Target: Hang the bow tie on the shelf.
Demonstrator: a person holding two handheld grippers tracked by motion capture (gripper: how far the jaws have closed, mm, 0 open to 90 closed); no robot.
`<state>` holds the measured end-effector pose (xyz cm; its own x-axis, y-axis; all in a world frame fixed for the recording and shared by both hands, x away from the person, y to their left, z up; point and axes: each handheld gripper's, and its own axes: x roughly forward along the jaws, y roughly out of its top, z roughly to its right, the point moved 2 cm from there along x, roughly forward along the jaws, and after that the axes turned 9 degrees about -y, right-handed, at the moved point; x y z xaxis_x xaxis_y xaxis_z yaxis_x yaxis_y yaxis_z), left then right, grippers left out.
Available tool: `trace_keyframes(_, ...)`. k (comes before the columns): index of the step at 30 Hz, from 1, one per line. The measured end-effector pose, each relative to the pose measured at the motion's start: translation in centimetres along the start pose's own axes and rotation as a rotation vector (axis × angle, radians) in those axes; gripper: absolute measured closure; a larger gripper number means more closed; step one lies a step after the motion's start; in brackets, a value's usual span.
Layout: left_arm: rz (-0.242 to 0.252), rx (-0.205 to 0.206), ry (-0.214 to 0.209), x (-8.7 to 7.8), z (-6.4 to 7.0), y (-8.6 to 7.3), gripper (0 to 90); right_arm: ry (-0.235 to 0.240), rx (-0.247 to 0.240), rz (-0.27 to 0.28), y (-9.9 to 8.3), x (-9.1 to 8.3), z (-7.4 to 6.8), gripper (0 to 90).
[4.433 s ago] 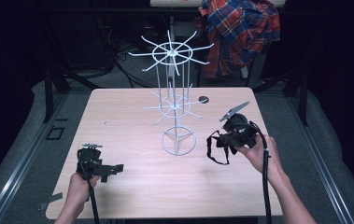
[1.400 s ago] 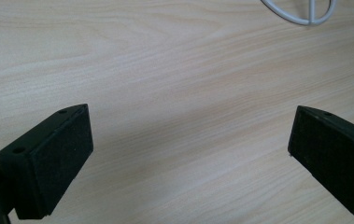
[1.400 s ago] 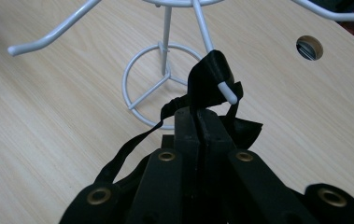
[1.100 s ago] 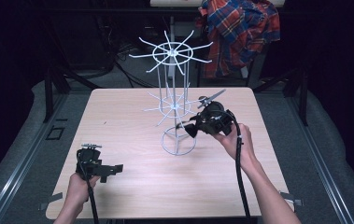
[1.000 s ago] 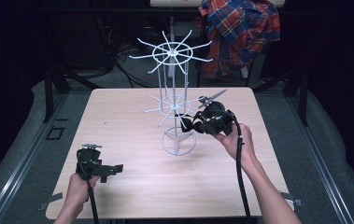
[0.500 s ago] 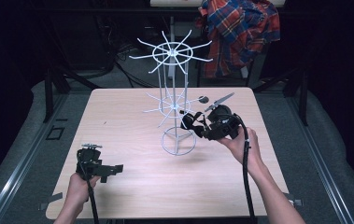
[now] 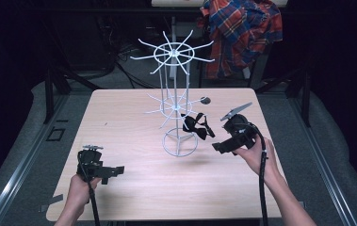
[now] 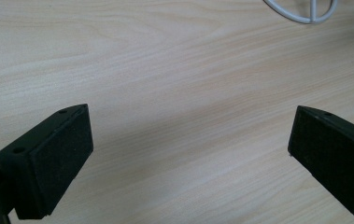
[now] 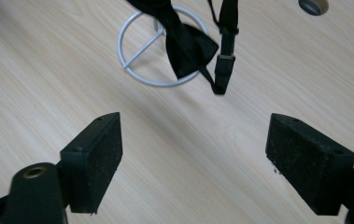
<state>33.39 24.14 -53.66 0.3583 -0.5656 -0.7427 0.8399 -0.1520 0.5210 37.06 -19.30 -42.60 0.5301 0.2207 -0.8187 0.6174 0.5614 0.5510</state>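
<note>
White wire makes up the 2-tier display stand, which rises from a ring base near the middle of the pale wood surface. A black bow tie with its strap hangs from a lower-tier arm on the stand's right side, above the base ring's right edge. Just right of the stand, the right hand-held gripper is released, jaws wide apart and holding nothing, pointing toward the bow tie but apart from it. Well left of the stand and nearer the person, the left hand-held gripper is also released, jaws spread over bare wood. Behind the stand, beyond the surface, a red plaid shirt hangs.
</note>
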Motion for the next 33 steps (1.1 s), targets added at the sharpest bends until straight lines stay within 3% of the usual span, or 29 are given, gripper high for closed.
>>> trace_keyframes(13,0.000,-0.001,0.003,0.1,0.0,0.0,0.1,-0.006,-0.009,-0.040,-3.8,0.2,0.2,14.3)
trace_keyframes(23,-0.002,0.000,0.003,0.0,0.0,0.0,0.1,-0.016,-0.026,-0.123,-6.6,1.3,0.2,14.1)
trace_keyframes(33,-0.002,0.001,0.004,0.0,0.0,-0.1,0.1,-0.009,-0.021,-0.169,-9.2,1.5,0.3,13.9)
